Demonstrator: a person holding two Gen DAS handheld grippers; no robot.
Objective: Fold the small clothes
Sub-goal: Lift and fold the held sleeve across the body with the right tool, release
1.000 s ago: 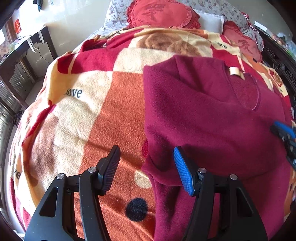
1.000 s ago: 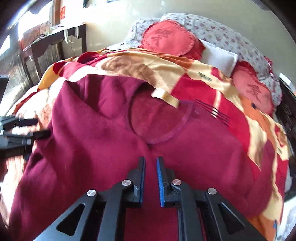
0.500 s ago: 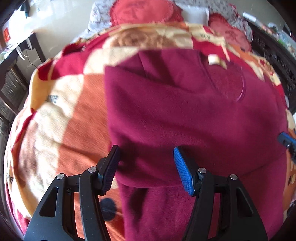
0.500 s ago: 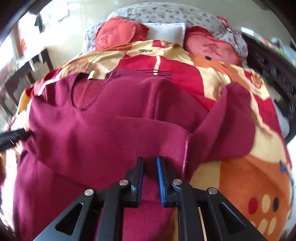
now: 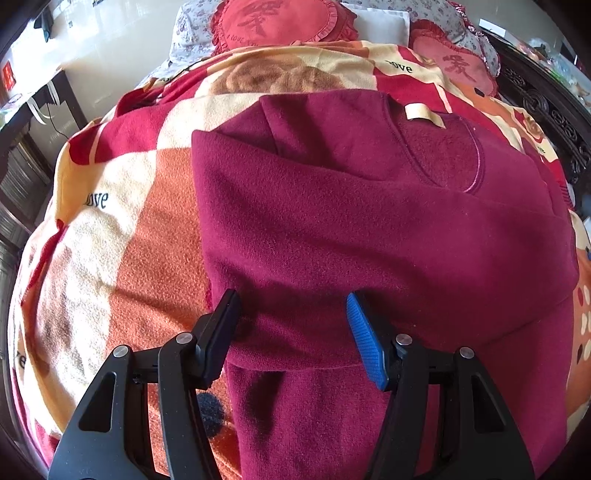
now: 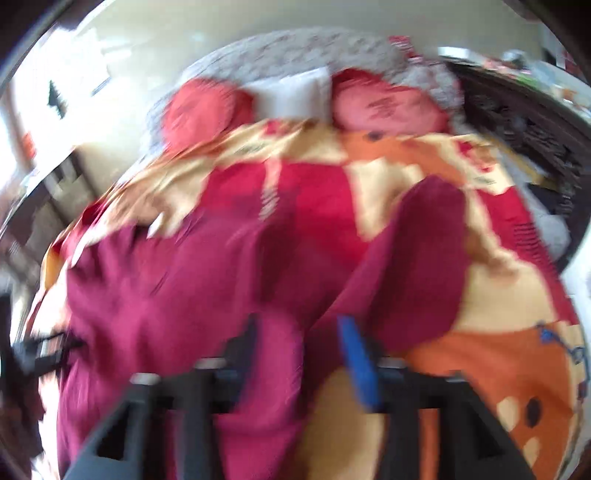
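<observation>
Sweater (image 5: 369, 229), maroon, spread on blanket (image 5: 122, 236) of bed; long axis runs from near hem away to neckline (image 5: 443, 155) and tan label (image 5: 421, 112), collar toward cushions (image 5: 280, 22); one sleeve folded across the body; dark desk (image 5: 33, 110) at left. Left gripper (image 5: 291, 332) wide open, fingers astride the folded edge's near left corner, nothing clamped. Right gripper (image 6: 299, 354), blurred, parted over the sweater's right side; free sleeve (image 6: 417, 266) just beyond it.
</observation>
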